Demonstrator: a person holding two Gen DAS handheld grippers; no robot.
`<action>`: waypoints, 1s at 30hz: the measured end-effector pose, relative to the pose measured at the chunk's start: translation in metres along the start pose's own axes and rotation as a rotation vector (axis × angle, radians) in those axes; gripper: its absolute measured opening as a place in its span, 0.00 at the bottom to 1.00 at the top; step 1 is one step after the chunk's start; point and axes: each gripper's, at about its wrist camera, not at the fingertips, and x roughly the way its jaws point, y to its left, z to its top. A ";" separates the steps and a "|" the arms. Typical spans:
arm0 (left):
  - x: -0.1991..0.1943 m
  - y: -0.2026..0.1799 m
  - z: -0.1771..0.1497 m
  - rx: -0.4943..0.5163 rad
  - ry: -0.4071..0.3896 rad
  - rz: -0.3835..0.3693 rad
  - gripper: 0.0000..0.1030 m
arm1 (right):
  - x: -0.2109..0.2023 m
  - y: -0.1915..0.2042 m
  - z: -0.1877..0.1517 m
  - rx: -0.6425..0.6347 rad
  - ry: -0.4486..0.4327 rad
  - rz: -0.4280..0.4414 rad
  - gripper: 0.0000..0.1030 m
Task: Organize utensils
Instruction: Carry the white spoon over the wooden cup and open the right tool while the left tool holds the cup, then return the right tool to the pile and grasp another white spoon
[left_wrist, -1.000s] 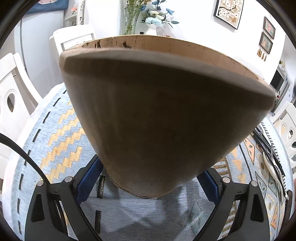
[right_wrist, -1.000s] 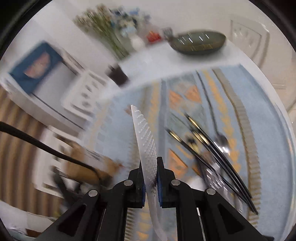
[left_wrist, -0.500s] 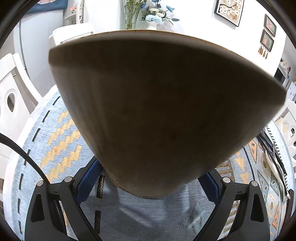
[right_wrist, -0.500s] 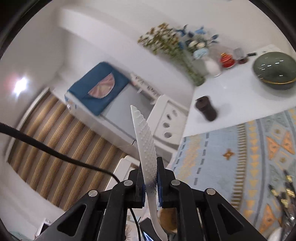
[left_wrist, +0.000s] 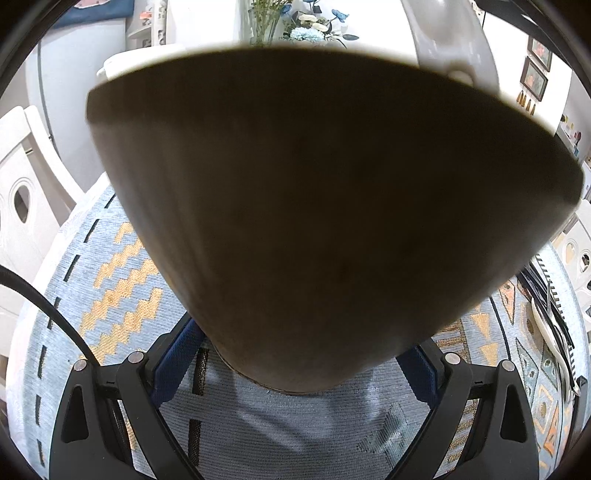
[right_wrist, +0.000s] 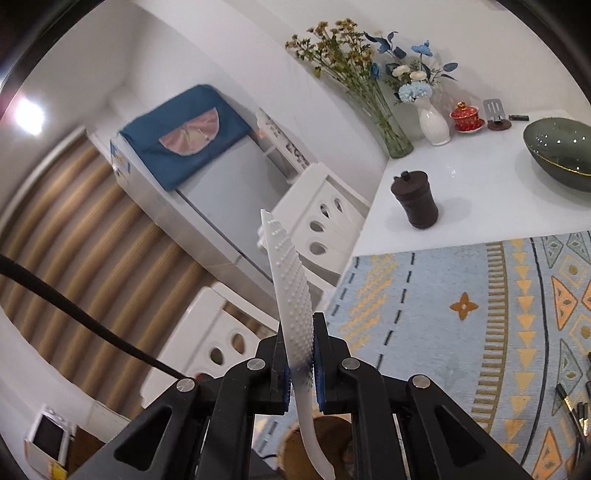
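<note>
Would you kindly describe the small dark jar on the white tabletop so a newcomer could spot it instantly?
In the right wrist view, find the white table beyond the patterned cloth. The small dark jar stands alone near its left edge. Unlike the green bowl and vases, it is dark brown, cylindrical, with a knobbed lid.

Brown holder (left_wrist: 314, 221); white studded rice paddle (right_wrist: 291, 295); pale-blue cloth (right_wrist: 443, 302) with orange zigzags and triangles; white bench (right_wrist: 461, 184); dark-green bowl (right_wrist: 561, 147).
</note>
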 end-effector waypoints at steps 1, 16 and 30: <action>0.000 0.001 0.000 0.000 0.000 0.000 0.94 | 0.001 0.000 -0.002 -0.003 0.009 -0.003 0.09; 0.001 0.000 0.002 0.001 0.002 -0.001 0.94 | -0.050 0.000 0.007 0.044 -0.007 0.082 0.56; 0.000 0.002 0.001 0.002 0.002 0.000 0.94 | -0.197 -0.013 0.021 0.073 -0.188 0.018 0.66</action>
